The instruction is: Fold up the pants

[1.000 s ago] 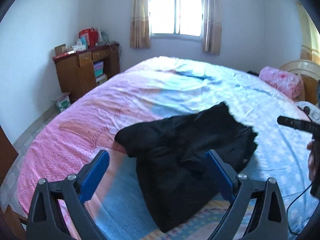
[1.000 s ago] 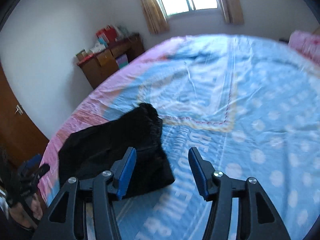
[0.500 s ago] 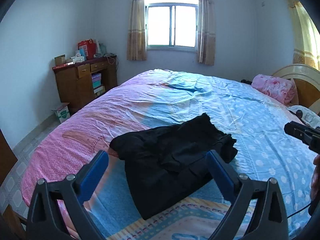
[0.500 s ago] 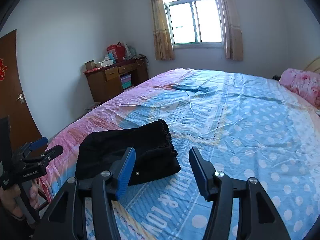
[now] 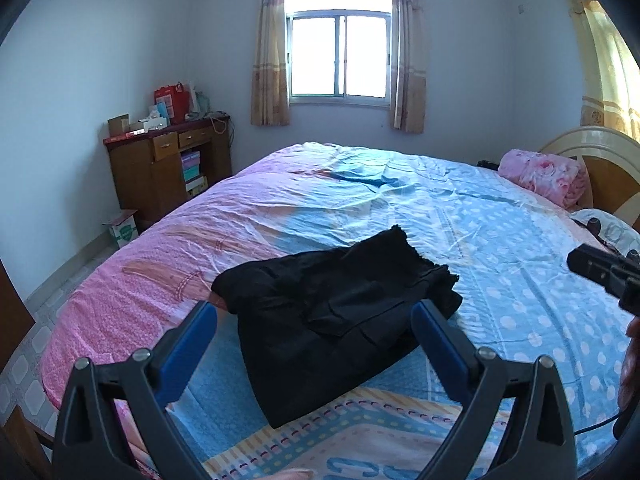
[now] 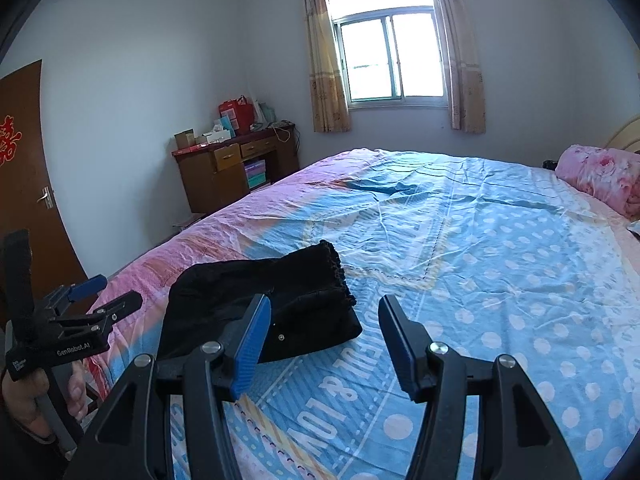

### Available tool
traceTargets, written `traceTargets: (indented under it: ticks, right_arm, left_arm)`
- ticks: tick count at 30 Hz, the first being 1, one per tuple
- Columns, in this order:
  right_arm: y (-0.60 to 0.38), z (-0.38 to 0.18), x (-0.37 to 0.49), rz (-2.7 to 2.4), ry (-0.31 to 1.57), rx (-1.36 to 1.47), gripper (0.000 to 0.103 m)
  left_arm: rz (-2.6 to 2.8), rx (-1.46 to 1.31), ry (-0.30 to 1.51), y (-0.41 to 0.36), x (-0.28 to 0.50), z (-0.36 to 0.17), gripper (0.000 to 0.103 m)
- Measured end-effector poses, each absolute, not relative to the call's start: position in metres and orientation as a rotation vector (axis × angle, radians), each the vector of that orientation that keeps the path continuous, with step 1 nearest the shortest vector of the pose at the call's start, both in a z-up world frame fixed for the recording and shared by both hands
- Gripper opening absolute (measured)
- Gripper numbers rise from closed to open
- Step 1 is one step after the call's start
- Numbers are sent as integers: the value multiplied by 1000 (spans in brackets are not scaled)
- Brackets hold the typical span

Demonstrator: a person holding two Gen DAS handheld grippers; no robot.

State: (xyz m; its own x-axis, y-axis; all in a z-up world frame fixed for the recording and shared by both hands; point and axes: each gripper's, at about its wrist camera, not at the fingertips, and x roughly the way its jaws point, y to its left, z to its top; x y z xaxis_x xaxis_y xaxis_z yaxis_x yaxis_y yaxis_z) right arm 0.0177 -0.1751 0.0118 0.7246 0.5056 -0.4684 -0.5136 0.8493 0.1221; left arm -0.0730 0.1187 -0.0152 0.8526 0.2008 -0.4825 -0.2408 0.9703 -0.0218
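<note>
Pants (image 5: 340,320): a black bundle, already doubled over into a compact stack, lying on the bed (image 5: 500,248) near its front edge, partly over the pink side of the cover and partly over the blue. My left gripper (image 5: 314,344) is held above the bed in front of the bundle, fingers spread wide, holding nothing. My right gripper (image 6: 324,340) is likewise clear of the cloth, fingers well apart and empty, with the bundle lying ahead and to its left. Judged from this layout, the fold is done or close to done, so the hazards concern disturbing it. Hazard one: the stack looks loose, with the gathered cuff end (image 6: 336,268) standing up and the upper layers not lying square on the lower ones; any pinch that takes only the top layer is likely to drag it off and open the fold. Hazard two: the near corner of the bundle points toward the bed edge; a push from the far side could slide it off, since the cover looks smooth. Hazard three: the cover is creased and light, so fingers closing low may catch the cover along with the pants and pull both. Hazard four: the black cloth hides its own layer edges, so I may misjudge where a fold line sits.
</note>
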Motion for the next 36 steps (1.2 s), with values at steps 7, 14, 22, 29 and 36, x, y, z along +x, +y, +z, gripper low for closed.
traceTargets:
  ticks: [7, 14, 22, 29, 36]
  right_arm:
    - [-172, 11, 12, 576, 510, -26, 58]
    - [-169, 10, 11, 589, 516, -26, 59]
    - [-166, 7, 11, 594, 528, -28, 59]
    - [-165, 9, 7, 595, 514, -30, 59]
    - [-165, 13, 2, 596, 498, -34, 59]
  left_arm:
    - [236, -76, 496, 117, -75, -14, 100]
    - [237, -84, 506, 118, -75, -14, 100]
    - [234, -85, 517, 119, -73, -18, 100]
    - [231, -79, 498, 118, -77, -12, 103]
    - [253, -74, 468, 122, -82, 1, 103]
